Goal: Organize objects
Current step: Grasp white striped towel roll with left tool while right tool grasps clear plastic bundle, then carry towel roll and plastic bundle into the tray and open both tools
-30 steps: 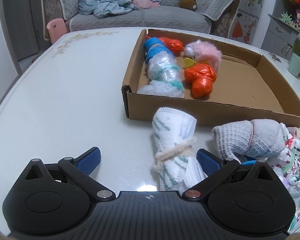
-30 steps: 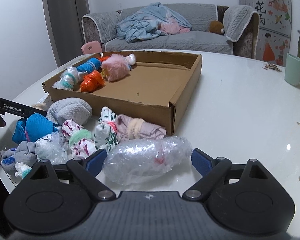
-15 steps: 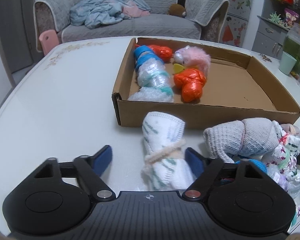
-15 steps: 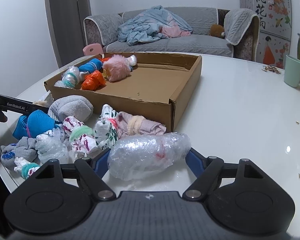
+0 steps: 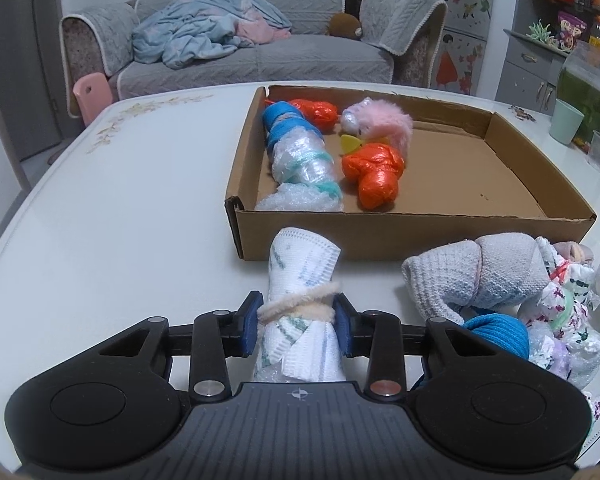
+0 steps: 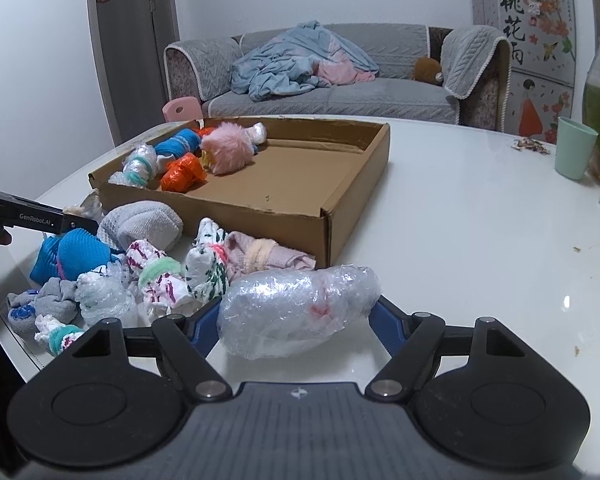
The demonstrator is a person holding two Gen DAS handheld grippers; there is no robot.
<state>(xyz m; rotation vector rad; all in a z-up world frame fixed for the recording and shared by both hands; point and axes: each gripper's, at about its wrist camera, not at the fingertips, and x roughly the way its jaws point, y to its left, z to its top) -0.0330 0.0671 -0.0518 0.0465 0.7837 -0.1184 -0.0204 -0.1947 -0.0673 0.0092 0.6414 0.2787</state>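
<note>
On the white table a white cloth roll (image 5: pixel 303 264) with green marks and a beige band lies just before the cardboard box (image 5: pixel 400 236). My left gripper (image 5: pixel 298 314) has its jaws closing, and both blue pads press the roll at the band. In the right wrist view a clear bubble-wrap bundle (image 6: pixel 300 306) lies crosswise between the blue pads of my right gripper (image 6: pixel 296 320), which touch both its ends. The box (image 6: pixel 260 216) holds orange, blue, clear and pink fluffy bundles at one end.
A pile of rolled cloths and wrapped bundles (image 6: pixel 140 264) lies in front of the box, with a grey knit roll (image 5: pixel 476 276) on top. A green cup (image 6: pixel 574 152) and a clear cup stand at the right edge. A sofa stands beyond the table.
The left jaws went from wide open to closed on the white cloth roll. The right jaws narrowed onto the bubble-wrap bundle. Neither hand shifted much.
</note>
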